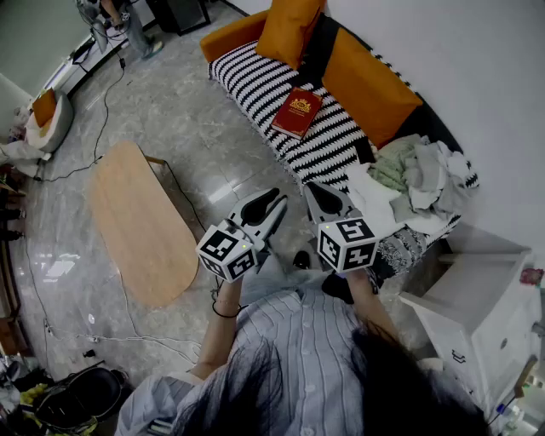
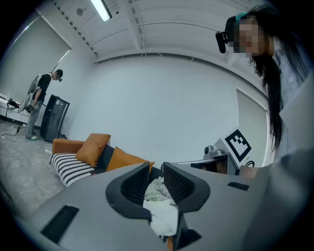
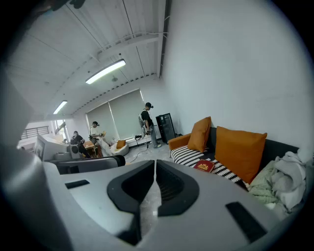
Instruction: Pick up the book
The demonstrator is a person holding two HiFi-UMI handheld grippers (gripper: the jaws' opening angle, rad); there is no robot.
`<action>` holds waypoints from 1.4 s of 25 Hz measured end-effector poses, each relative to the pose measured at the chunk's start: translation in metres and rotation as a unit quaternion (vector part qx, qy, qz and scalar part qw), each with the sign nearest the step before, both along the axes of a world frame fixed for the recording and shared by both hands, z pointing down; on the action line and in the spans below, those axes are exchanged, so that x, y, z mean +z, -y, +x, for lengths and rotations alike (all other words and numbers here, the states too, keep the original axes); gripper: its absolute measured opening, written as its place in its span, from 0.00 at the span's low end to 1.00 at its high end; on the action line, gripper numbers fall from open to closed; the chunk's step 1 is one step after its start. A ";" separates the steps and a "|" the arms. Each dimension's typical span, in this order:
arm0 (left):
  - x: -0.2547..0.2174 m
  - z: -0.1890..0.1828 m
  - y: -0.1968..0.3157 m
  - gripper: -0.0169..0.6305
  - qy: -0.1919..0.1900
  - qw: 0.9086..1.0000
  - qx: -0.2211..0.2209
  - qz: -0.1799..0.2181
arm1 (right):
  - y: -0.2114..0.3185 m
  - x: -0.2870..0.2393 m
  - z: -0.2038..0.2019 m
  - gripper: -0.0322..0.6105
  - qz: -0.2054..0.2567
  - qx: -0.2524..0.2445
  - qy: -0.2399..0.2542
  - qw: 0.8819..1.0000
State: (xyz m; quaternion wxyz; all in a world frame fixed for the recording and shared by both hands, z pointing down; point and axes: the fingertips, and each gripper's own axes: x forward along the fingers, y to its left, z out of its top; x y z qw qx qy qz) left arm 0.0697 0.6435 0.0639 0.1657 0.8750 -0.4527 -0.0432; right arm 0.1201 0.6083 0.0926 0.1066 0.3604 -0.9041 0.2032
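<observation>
Book [image 1: 296, 112] lies on sofa [image 1: 255, 85] (unseen in left gripper view).

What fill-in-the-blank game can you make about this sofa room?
The book on the striped sofa is ____.
The cushions on the sofa are ____.
The left tool and right tool are both ____, holding nothing.
Missing words: red; orange; shut.
</observation>
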 end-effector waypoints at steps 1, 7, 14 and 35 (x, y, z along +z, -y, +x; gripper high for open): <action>-0.001 0.000 0.000 0.15 0.001 1.000 0.001 0.000 | 0.000 -0.001 -0.001 0.08 0.001 0.000 -0.001 1.000; -0.002 0.002 0.001 0.15 0.005 1.000 0.003 0.002 | 0.000 -0.005 0.001 0.08 0.003 0.001 0.013 1.000; -0.003 0.006 0.006 0.15 0.007 1.000 0.002 0.003 | 0.005 -0.005 0.008 0.08 -0.001 0.003 0.023 1.000; 0.002 0.003 0.044 0.15 0.018 1.000 0.011 -0.008 | 0.046 -0.002 -0.003 0.08 -0.009 -0.001 0.034 0.999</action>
